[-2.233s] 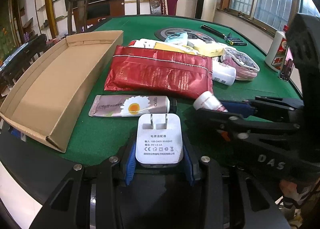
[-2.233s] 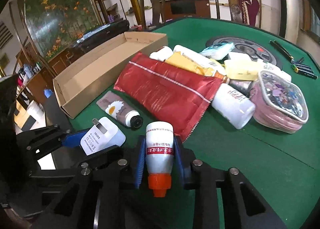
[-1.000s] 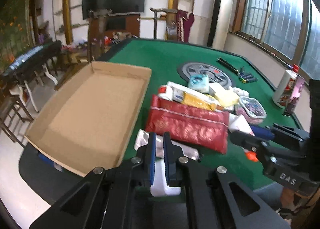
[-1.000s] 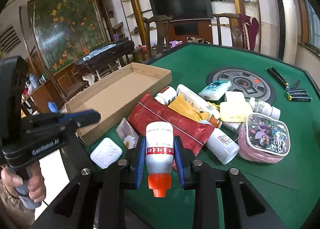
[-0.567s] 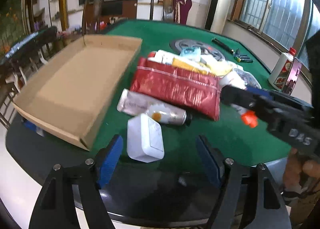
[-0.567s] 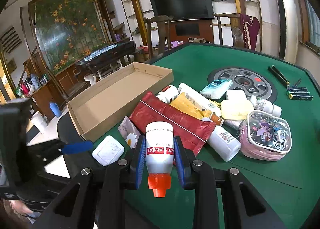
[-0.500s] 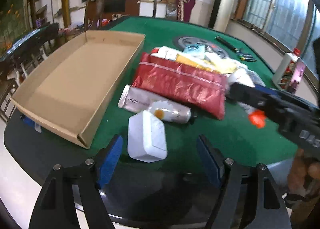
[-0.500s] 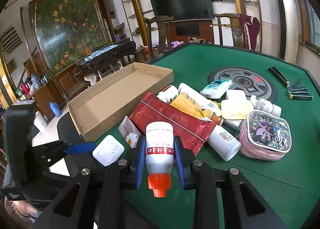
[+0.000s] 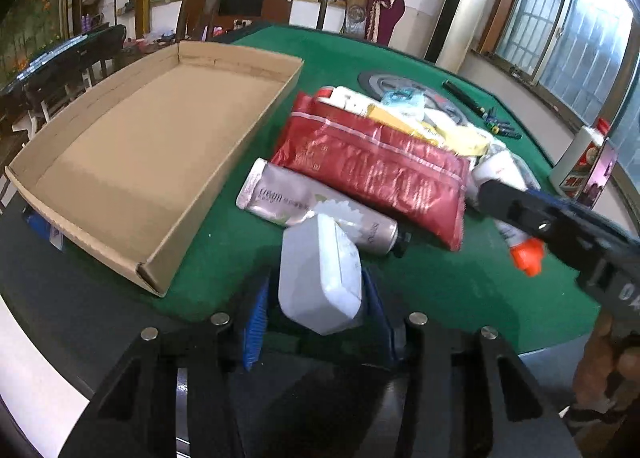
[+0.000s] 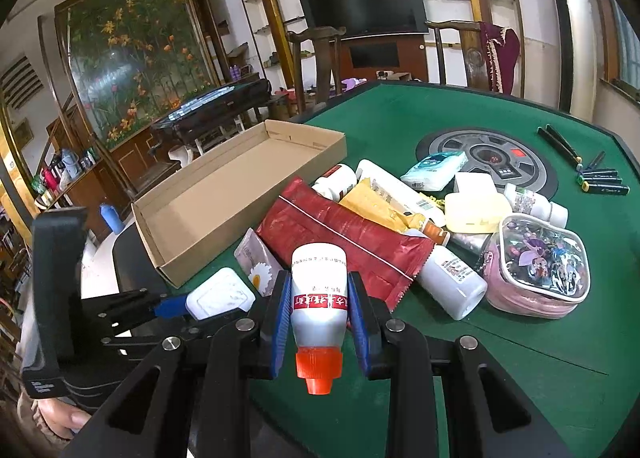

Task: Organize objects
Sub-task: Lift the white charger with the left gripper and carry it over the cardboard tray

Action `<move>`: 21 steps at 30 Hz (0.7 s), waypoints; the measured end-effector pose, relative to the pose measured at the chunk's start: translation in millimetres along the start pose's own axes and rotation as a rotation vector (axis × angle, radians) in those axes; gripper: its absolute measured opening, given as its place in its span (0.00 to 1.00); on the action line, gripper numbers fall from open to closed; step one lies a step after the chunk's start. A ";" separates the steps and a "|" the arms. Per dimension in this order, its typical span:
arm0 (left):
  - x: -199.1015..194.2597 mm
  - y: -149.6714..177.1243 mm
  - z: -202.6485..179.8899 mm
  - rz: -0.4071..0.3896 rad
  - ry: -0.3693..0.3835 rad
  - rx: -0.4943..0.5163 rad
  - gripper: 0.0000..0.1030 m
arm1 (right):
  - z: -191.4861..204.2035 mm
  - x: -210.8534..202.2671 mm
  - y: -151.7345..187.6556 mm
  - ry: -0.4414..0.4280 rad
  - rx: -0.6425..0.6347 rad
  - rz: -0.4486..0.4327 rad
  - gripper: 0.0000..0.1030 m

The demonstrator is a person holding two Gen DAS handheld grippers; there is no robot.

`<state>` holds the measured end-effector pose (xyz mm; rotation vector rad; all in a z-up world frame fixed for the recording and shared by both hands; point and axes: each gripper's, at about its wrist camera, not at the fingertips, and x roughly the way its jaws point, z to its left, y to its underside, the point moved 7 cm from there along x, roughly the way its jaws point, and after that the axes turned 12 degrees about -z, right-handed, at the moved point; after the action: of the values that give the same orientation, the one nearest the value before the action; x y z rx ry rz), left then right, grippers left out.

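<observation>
We are gripping tilted power adapter in left gripper, orange-capped bottle in right gripper; adapter risking slipping before reaching cardboard tray at left.

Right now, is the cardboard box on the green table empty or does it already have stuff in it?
Empty. The cardboard box shows only bare brown floor in both views; the white adapter sits outside it.

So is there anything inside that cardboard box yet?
No, the cardboard box shows only its bare brown floor, with every item outside it on the green table.
</observation>
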<state>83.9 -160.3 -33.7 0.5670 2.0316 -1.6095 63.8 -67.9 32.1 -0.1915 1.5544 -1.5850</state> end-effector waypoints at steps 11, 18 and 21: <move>5.5 -2.3 -4.8 0.013 0.019 -0.002 0.43 | 2.3 0.2 0.2 -0.005 0.002 -0.002 0.28; 12.1 -0.6 -6.8 0.011 0.014 0.013 0.43 | 1.5 -0.7 0.2 -0.002 0.004 -0.001 0.28; 7.9 -2.2 -11.4 0.002 0.049 0.005 0.43 | -0.8 -3.1 -2.7 0.001 0.004 -0.010 0.28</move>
<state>75.0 -149.5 -34.5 0.6160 2.0620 -1.6151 63.9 -65.8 35.7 -0.1958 1.5532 -1.5960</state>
